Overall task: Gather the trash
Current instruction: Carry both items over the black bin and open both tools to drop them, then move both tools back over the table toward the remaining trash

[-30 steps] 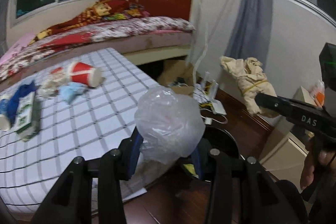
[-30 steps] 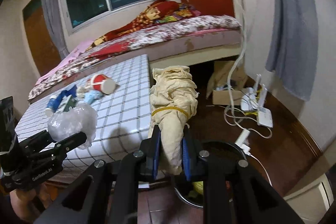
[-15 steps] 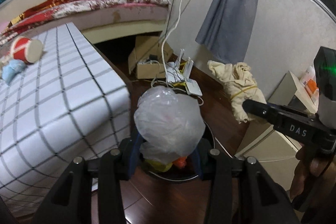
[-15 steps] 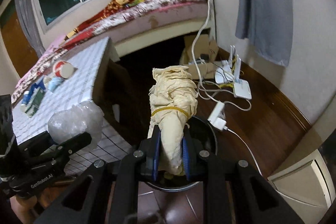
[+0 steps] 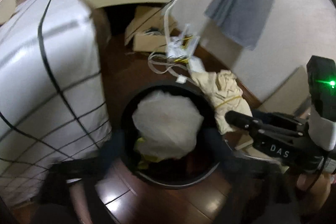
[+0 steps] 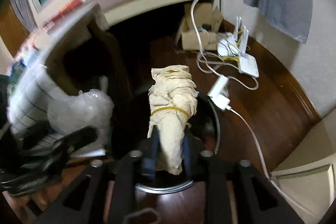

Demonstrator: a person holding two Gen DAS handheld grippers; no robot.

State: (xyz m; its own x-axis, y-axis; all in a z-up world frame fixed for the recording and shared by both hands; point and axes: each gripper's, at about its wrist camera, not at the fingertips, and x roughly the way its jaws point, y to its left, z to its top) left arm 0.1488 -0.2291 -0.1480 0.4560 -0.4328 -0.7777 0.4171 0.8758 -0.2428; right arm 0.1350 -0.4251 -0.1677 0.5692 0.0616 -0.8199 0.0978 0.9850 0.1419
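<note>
A black round bin (image 5: 168, 182) stands on the dark wood floor, with yellow scraps inside. A crumpled clear plastic bag (image 5: 166, 125) hangs over its mouth between the blurred, wide-apart fingers of my left gripper (image 5: 163, 144), whose jaws are opening and no longer touch it. In the right wrist view a cream paper bundle (image 6: 172, 110) with a yellow rubber band stands upright between the blue pads of my right gripper (image 6: 170, 152). These jaws are opening above the bin (image 6: 216, 119). The right gripper (image 5: 233, 117) and the bundle (image 5: 226, 98) show at the bin's right edge.
A table with a white checked cloth (image 5: 52, 77) stands just left of the bin. Behind the bin lie a white power adapter (image 6: 219, 96), cables, white routers (image 6: 247, 64) and a cardboard box (image 6: 199, 39). A white cabinet (image 6: 304, 150) stands at right; a bed runs along the back.
Both grippers have sunk and tipped down over the bin. The left fingers have spread away from the plastic bag. The right pads have parted slightly around the bundle.
</note>
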